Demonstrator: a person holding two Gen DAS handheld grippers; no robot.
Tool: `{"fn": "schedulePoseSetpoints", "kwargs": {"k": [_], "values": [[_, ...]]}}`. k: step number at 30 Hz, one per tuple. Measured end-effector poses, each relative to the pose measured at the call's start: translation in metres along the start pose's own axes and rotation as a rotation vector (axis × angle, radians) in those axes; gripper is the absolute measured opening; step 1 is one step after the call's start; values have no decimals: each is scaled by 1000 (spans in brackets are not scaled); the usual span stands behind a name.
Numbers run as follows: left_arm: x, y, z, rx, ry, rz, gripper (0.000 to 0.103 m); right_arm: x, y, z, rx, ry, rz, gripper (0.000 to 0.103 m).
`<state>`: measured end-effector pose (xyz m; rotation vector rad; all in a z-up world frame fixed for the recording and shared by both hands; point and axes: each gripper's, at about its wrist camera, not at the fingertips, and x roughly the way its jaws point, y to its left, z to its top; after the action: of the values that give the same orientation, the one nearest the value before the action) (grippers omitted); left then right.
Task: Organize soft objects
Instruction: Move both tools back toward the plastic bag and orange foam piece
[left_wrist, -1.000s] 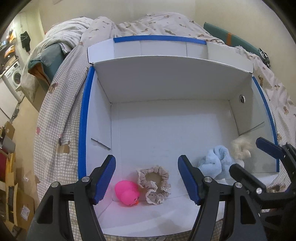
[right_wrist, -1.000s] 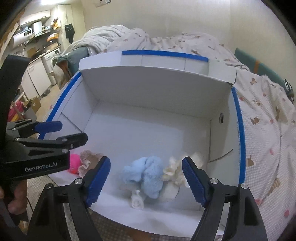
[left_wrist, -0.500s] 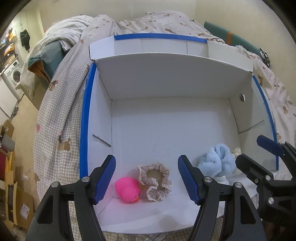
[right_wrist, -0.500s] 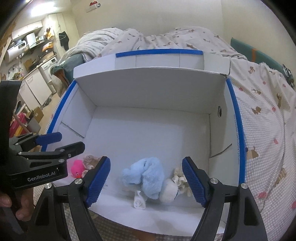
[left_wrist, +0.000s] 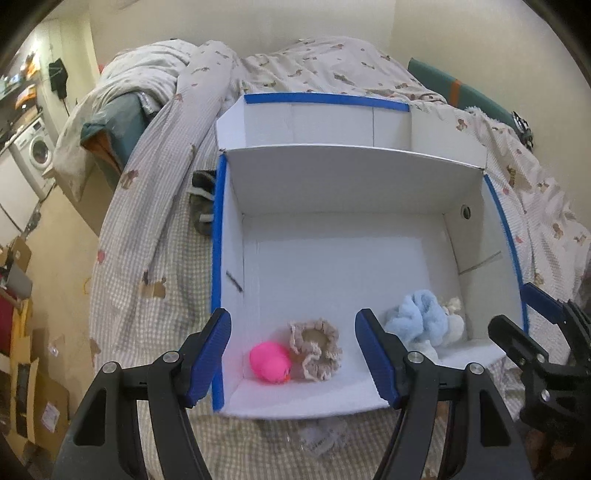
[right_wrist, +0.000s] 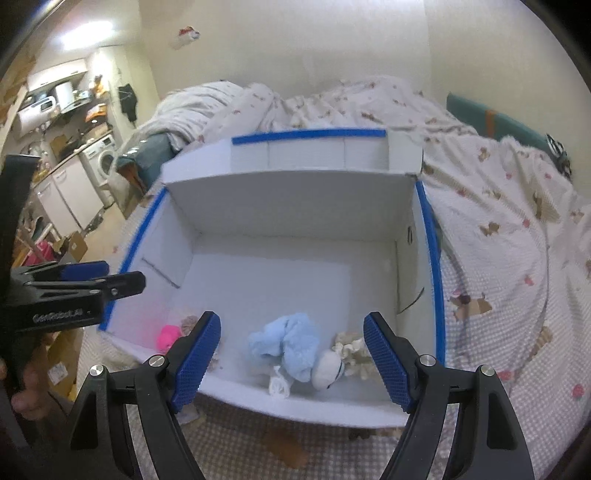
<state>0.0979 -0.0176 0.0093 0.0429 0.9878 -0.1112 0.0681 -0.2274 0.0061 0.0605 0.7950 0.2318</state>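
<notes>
Half hidden behind the left-hand blue pad: small pink rubber duck (right_wrist: 167, 335) and frilly beige scrunchie (right_wrist: 189, 322), near-left corner of box.

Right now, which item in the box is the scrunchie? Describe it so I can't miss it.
Look in the white box on the bed, near front corner on the blue-taped left wall's side. The scrunchie is the beige frilly ring beside the pink toy, the only item with a hole.

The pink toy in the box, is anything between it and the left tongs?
Nothing visible. The pink toy lies in the white box, beside the beige scrunchie; the open left tongs are above it, empty.
</notes>
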Motion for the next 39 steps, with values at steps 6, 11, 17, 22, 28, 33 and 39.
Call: {"fn": "schedulePoseSetpoints", "kwargs": {"k": [6, 11, 17, 22, 28, 33, 39], "values": [[-27, 15, -28, -40, 0, -3, 67, -17, 4, -16, 37, 53, 132, 84], [-30, 21, -53, -55, 16, -4, 67, -15, 4, -31, 63, 93, 141, 84], [-19, 27, -71, -71, 48, 15, 67, -14, 0, -38, 77, 113, 132, 84], [-15, 26, -76, -52, 53, 13, 67, -9, -5, -48, 74, 161, 145, 84], [-11, 36, -81, -67, 71, 31, 67, 10, -28, -64, 147, 263, 35, 84], [-6, 50, -81, -125, 85, 54, 67, 35, -54, -75, 275, 372, -7, 84], [0, 53, -82, -146, 116, 54, 67, 66, -31, -81, 202, 485, 96, 83]]}}
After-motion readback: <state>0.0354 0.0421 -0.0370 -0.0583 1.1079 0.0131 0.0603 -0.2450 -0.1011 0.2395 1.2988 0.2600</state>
